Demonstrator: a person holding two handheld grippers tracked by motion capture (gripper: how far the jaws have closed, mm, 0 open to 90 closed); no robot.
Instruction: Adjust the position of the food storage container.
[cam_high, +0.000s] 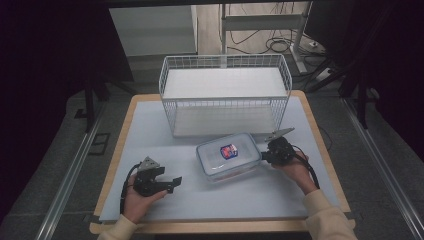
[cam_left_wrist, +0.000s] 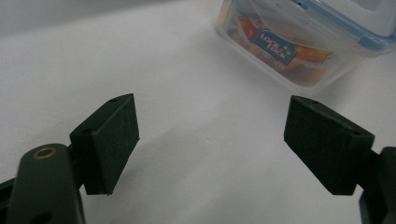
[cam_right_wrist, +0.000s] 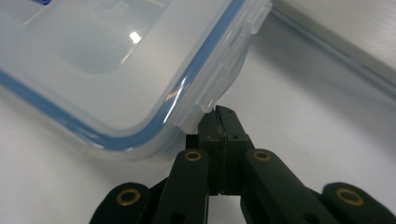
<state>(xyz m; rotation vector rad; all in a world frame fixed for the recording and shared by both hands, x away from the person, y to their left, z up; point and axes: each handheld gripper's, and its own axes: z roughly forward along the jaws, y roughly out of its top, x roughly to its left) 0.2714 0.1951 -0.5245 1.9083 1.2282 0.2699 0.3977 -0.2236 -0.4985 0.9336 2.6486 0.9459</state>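
Observation:
A clear plastic container (cam_high: 228, 156) with a blue-sealed lid and a red and blue label lies on the white mat, just in front of the basket. My right gripper (cam_high: 265, 155) is at its right end, low over the mat. In the right gripper view, that gripper (cam_right_wrist: 219, 114) has its jaws pressed together, their tips touching the lower edge of the lid's latch flap (cam_right_wrist: 224, 79). I cannot tell whether the flap is pinched. My left gripper (cam_high: 170, 179) rests at the mat's front left, open and holding nothing. Its jaws (cam_left_wrist: 210, 107) point toward the container (cam_left_wrist: 299, 42), a short way off.
A white wire basket (cam_high: 225, 100) stands at the back of the mat (cam_high: 150, 130), close behind the container. The mat lies on a wooden table whose edge (cam_high: 117, 150) shows around it. Bare mat lies between the two grippers.

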